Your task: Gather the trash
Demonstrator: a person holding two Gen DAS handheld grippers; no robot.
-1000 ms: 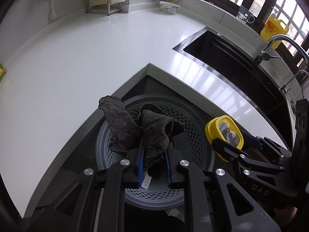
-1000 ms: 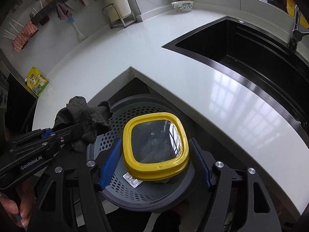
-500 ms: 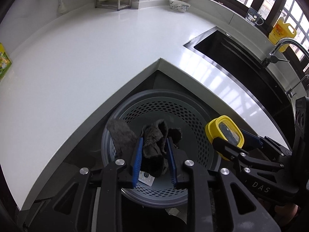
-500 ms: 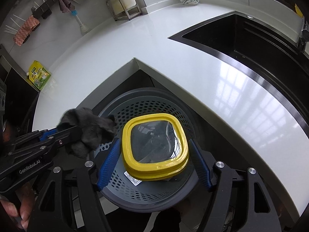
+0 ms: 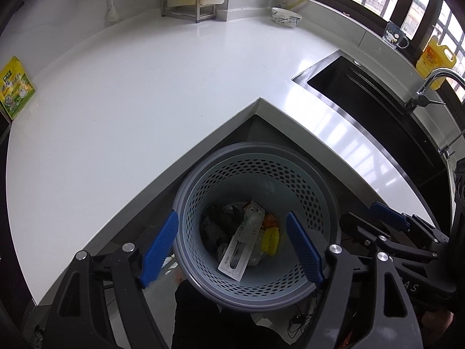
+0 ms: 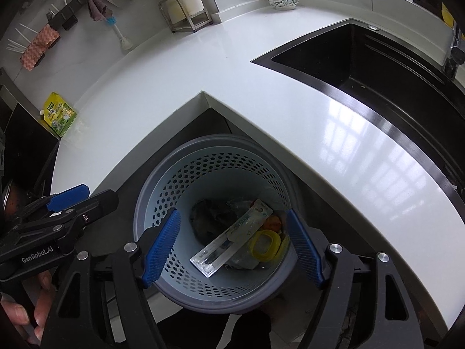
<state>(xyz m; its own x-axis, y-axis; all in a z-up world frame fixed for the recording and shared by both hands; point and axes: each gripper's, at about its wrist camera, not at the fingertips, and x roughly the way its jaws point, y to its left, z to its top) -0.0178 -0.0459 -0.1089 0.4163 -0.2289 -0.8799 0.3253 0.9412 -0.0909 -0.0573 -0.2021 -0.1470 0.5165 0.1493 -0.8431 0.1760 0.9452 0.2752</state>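
A grey perforated waste basket [image 5: 203,168] [image 6: 162,180] stands below the inner corner of the white counter. At its bottom lie a dark cloth [image 5: 215,224] [image 6: 209,215], a clear blister pack [image 5: 241,247] [image 6: 229,244] and a yellow-rimmed lid [image 5: 270,238] [image 6: 264,245]. Over the basket's mouth hangs my left gripper [image 5: 232,247] [image 6: 81,203], its jaws opening with nothing between them. My right gripper [image 6: 234,250] [image 5: 375,226] hovers beside it, jaws also opening and empty.
The white countertop [image 5: 145,101] wraps around the basket. A black sink [image 6: 377,67] with a faucet [image 5: 430,84] lies to the right. A green packet [image 5: 13,87], a metal rack [image 5: 186,0], a bowl [image 5: 286,17] and a yellow bottle [image 5: 436,58] stand along the far edges.
The left gripper opened and the dark cloth dropped into the basket. The right gripper let go of the yellow-rimmed lid, which now lies in the basket too.
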